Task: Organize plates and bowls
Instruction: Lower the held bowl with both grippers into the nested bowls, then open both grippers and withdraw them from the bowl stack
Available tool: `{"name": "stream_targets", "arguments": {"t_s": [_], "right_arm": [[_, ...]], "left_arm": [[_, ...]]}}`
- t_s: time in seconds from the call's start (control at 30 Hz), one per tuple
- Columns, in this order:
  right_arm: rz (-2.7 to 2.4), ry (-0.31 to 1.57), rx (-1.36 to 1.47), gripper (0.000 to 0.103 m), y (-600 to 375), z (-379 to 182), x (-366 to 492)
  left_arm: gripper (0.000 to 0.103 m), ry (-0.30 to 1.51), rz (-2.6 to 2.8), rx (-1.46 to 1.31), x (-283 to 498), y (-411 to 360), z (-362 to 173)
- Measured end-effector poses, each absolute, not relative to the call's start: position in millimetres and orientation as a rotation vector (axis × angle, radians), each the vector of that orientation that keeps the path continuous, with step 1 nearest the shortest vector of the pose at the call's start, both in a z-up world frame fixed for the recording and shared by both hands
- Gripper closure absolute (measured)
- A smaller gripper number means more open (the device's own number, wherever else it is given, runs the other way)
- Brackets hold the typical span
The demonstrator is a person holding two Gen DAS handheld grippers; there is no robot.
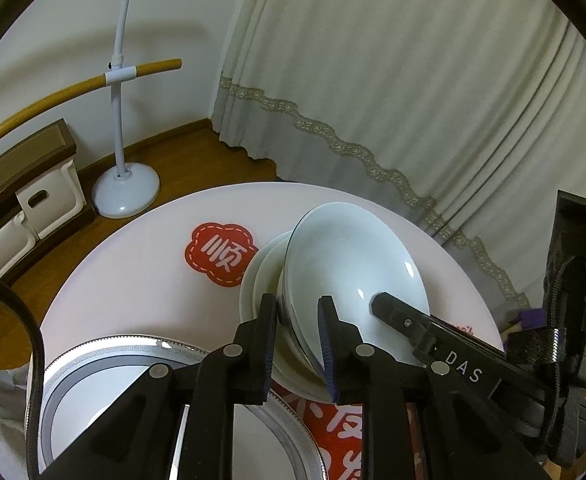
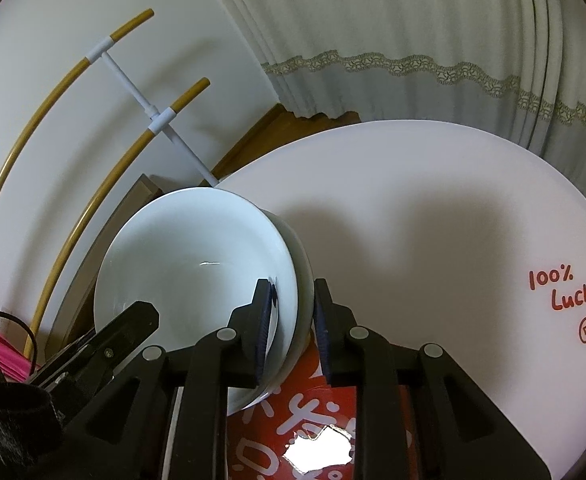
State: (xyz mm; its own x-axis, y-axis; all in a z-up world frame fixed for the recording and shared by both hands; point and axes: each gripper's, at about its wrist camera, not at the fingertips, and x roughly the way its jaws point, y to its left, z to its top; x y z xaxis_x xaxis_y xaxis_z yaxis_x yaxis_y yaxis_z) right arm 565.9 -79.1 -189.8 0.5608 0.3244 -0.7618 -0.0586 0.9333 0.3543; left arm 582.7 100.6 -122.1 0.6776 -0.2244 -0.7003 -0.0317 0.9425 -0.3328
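A pale bowl (image 1: 357, 268) is tilted on top of a small stack of white dishes (image 1: 259, 276) on the round white table (image 1: 141, 272). My left gripper (image 1: 295, 334) is shut on the bowl's near rim. My right gripper (image 2: 295, 320) is shut on the opposite rim of the same bowl (image 2: 189, 264), with the stacked dishes (image 2: 304, 280) between its fingers too. The right gripper's finger (image 1: 397, 312) shows inside the bowl in the left wrist view. A large plate with a grey patterned border (image 1: 105, 376) lies near left, under my left gripper.
The table carries red printed patches (image 1: 219, 258) and "100% Lucky" lettering (image 2: 565, 294). A white stand with curved yellow rails (image 1: 123, 120), storage boxes (image 1: 45, 196) and a wooden floor lie left. Curtains (image 1: 413, 80) hang behind.
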Motion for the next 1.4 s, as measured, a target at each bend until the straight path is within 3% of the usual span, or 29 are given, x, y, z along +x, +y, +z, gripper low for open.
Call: {"name": "stream_targets", "arguments": {"t_s": [0.83,0.93,1.0,1.13,1.23,1.4], "right_arm": [[0.221,0.937,0.304,0.072,-82.1,-178.6,561.2],[0.237,0.931,0.319,0.061,-84.2,-173.8,555.6],[0.245,0.922,0.316,0.056,-84.0,-168.8,550.2],[0.261,0.895,0.313,0.053,-84.3,-153.8,533.4],[0.265,0.876,0.321,0.034,-88.9,-143.4,516.0],[0.27,0.827,0.309,0.028,-96.0,-125.1,477.4]], "left_arm": [[0.083,0.804,-0.049,-0.356,579.9,119.7,-114.1],[0.069,0.797,-0.044,-0.349,576.7,118.7,-111.5],[0.054,0.786,-0.04,-0.34,571.5,117.3,-108.4],[0.046,0.761,-0.028,-0.33,554.9,116.9,-98.7],[0.037,0.733,0.009,-0.307,535.9,117.6,-91.8],[0.025,0.69,0.025,-0.274,494.7,110.6,-81.3]]}}
